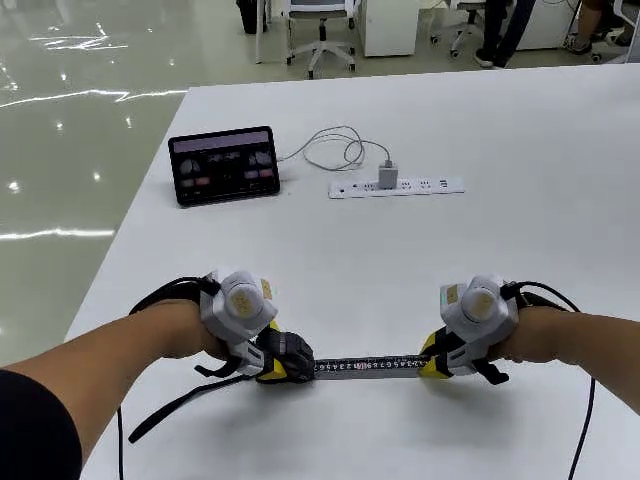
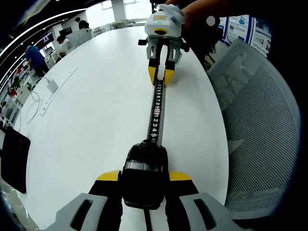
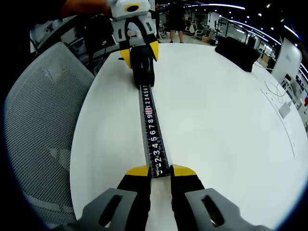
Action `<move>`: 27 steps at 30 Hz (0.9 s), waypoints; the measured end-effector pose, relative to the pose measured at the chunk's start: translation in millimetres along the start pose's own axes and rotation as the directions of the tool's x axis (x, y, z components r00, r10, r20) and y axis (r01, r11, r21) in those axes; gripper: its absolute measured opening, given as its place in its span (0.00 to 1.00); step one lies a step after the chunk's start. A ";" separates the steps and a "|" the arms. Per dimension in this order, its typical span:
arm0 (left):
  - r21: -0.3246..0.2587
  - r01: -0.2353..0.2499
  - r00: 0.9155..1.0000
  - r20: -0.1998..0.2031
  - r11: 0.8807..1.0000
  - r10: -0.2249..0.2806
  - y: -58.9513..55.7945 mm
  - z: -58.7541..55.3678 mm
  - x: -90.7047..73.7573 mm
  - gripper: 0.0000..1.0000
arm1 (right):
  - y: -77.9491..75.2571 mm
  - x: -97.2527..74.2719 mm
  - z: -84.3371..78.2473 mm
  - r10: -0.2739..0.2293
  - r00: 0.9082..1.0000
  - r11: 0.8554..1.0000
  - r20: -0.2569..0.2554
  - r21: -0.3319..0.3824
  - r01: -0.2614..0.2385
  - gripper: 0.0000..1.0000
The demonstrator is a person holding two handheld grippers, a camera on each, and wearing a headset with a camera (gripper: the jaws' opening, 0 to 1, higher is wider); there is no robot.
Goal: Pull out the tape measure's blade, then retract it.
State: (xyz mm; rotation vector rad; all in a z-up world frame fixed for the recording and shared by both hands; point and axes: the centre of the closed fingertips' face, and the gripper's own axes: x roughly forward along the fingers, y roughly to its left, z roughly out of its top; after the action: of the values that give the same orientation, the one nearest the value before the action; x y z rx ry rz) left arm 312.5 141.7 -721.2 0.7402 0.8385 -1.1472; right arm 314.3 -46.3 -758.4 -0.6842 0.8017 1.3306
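Note:
A black tape measure case (image 1: 287, 354) lies on the white table (image 1: 480, 160), held between the yellow-tipped jaws of my left gripper (image 1: 268, 362), which is shut on it (image 2: 144, 175). Its grey numbered blade (image 1: 368, 365) runs a short way to the right along the table. My right gripper (image 1: 432, 362) is shut on the blade's end (image 3: 158, 169). In the right gripper view the blade (image 3: 150, 125) stretches away to the case (image 3: 142, 67); in the left gripper view the blade (image 2: 157, 108) reaches my right gripper (image 2: 160, 76).
A dark tablet (image 1: 224, 165) stands at the back left of the table. A white power strip (image 1: 398, 187) with a charger and coiled cable lies behind the work. A grey mesh office chair (image 2: 260, 120) sits near the table's front edge. People and chairs stand farther off.

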 end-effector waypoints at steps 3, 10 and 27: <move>-0.001 -0.001 1.000 0.001 1.000 0.001 0.2 -0.4 -0.1 0.30 | 0.0 -1.6 -2.5 -0.002 1.000 1.000 -0.004 0.001 0.002 0.11; -0.004 -0.003 1.000 0.005 1.000 0.003 0.2 0.0 0.1 0.30 | -3.0 -4.3 -6.6 -0.006 1.000 1.000 -0.005 0.008 0.006 0.10; -0.004 -0.005 1.000 0.003 1.000 0.005 0.0 -0.2 0.4 0.30 | -4.2 -11.8 -15.5 -0.013 1.000 1.000 -0.001 0.025 0.013 0.10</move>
State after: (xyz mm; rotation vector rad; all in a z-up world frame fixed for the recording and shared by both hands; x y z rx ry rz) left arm 312.5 141.7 -721.6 0.7369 0.8360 -1.1420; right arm 316.0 -66.1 -757.5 -0.6690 0.8121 1.3059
